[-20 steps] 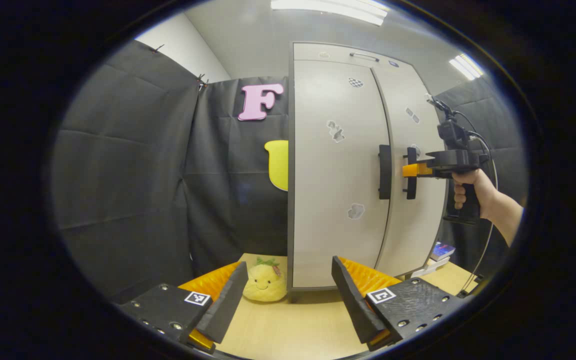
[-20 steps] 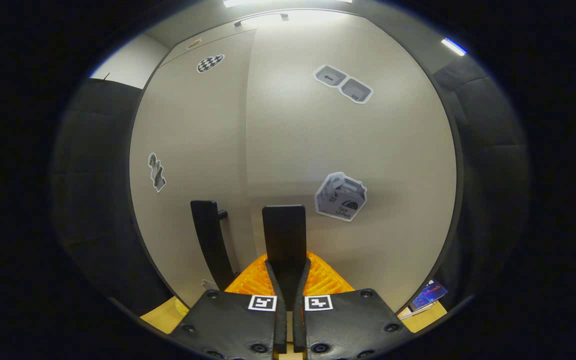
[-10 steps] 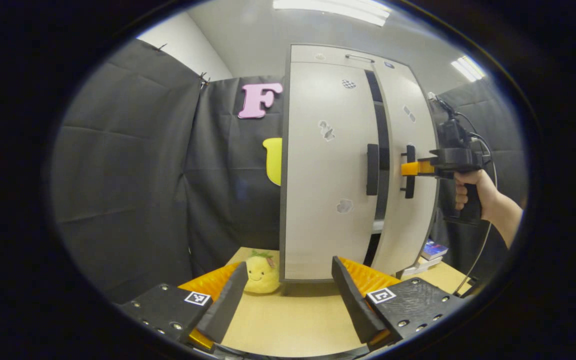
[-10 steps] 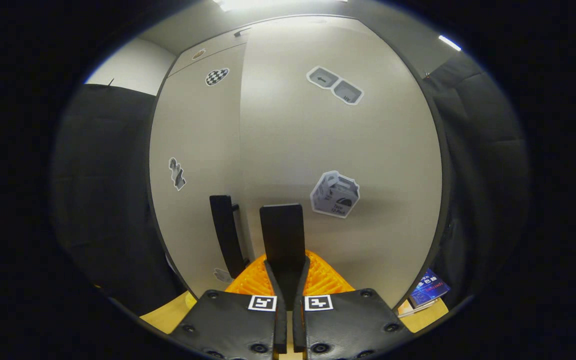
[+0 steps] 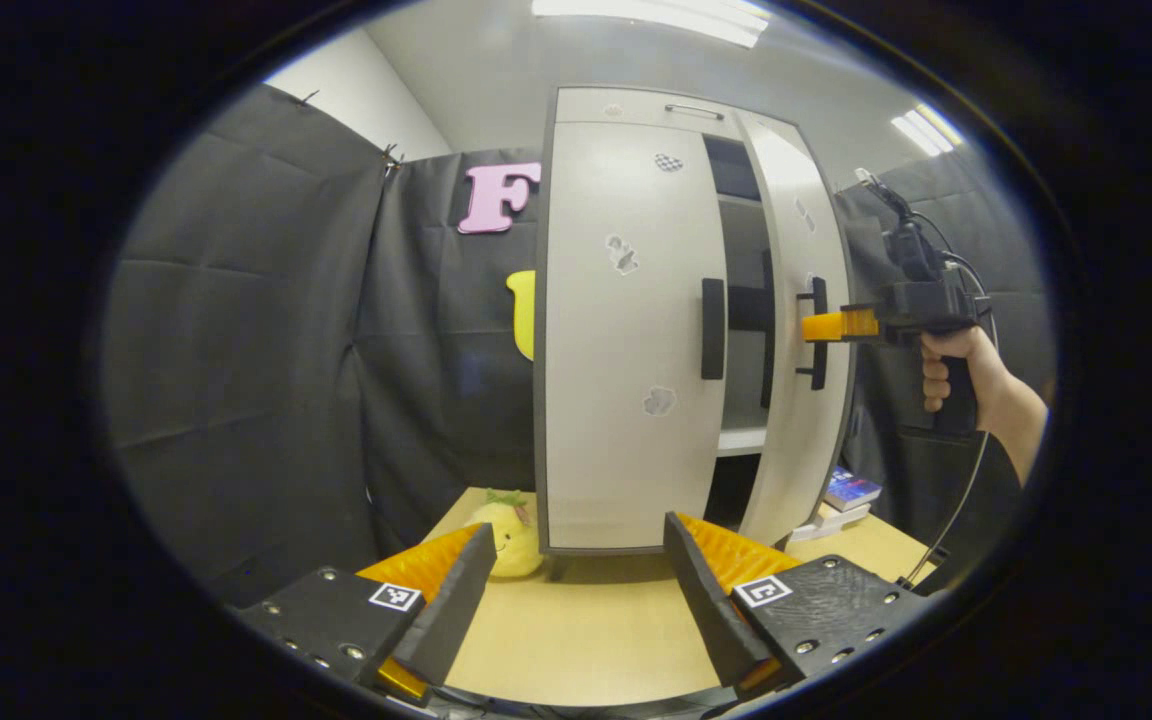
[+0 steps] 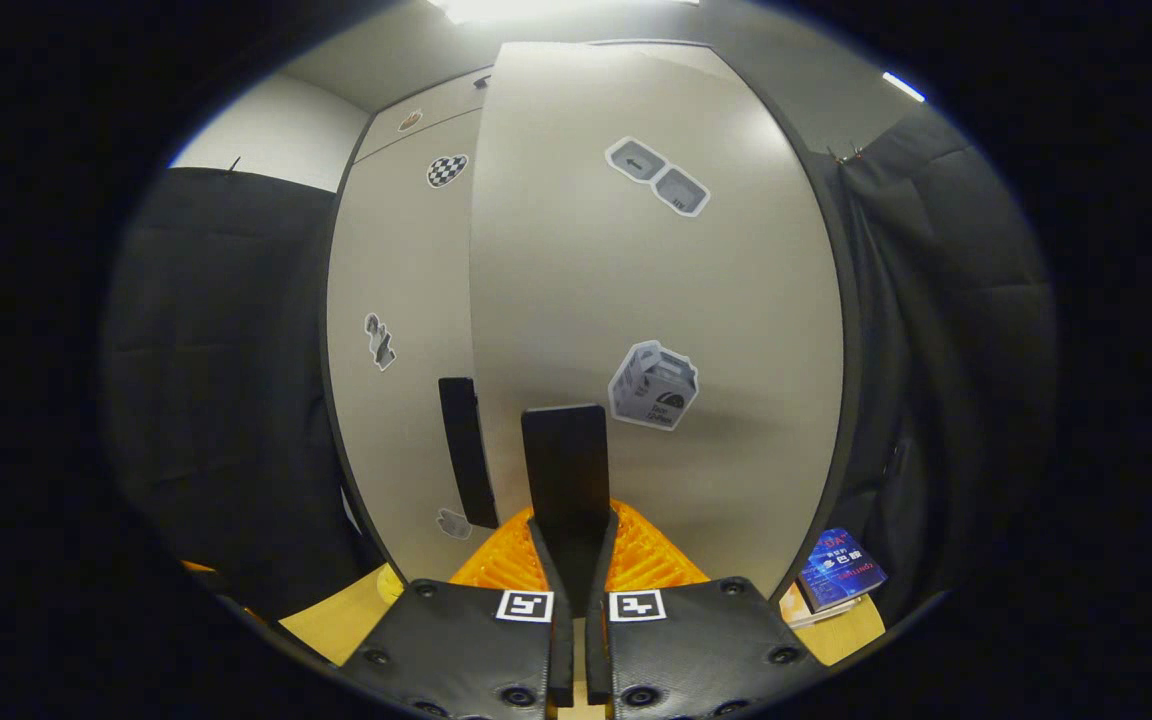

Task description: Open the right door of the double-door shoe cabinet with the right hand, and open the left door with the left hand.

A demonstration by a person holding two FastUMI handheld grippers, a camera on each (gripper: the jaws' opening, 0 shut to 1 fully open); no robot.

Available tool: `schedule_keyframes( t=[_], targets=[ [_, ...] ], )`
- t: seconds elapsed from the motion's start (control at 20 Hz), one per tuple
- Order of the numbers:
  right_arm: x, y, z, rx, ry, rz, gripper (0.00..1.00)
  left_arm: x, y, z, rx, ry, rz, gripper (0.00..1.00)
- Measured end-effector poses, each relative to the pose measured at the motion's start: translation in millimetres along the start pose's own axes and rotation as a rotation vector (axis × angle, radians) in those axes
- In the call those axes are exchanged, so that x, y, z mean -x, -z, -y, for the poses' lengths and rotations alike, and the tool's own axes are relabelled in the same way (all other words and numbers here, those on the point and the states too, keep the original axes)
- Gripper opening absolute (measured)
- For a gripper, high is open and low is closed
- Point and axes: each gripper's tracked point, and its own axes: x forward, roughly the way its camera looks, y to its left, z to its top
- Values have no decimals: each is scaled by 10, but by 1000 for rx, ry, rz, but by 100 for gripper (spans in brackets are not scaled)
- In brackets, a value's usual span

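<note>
The pale grey shoe cabinet stands on the table. Its left door (image 5: 626, 330) is closed, with a dark vertical left handle (image 5: 713, 328). The right door (image 5: 798, 250) is swung partly out, and a dark gap with a shelf (image 5: 741, 440) shows between the doors. A hand holds my right gripper (image 5: 824, 326) shut on the right handle (image 5: 818, 360). In the right gripper view the right handle (image 6: 566, 460) rises from between my right gripper's (image 6: 573, 535) closed fingers, with the right door (image 6: 656, 300) close ahead. My left gripper (image 5: 576, 590) is open and holds nothing, well short of the left door.
A yellow plush toy (image 5: 501, 525) sits at the cabinet's left foot. Books (image 5: 848, 492) lie at its right foot, and the books (image 6: 841, 575) also show in the right gripper view. The wooden table (image 5: 576, 640) stretches between my left gripper and the cabinet.
The right door has swung out from closed, pulled by my right gripper, and the gap between the doors has widened. My left gripper has stayed open and drawn back slightly.
</note>
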Motion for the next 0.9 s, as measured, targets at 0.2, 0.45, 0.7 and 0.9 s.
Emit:
schedule_keyframes(
  t=[0.2,0.45,0.7,0.9],
  targets=[
    [149,13,65,5,0,5,6,42,34,73,-3,25,-9,96],
    [374,33,185,0,5,18,2,54,55,207,-7,76,-25,97],
    [605,47,351,-24,41,33,6,38,67,283,-23,115,-24,99],
    [777,52,494,-7,69,32,6,26,111,389,0,147,-38,97]
  ],
)
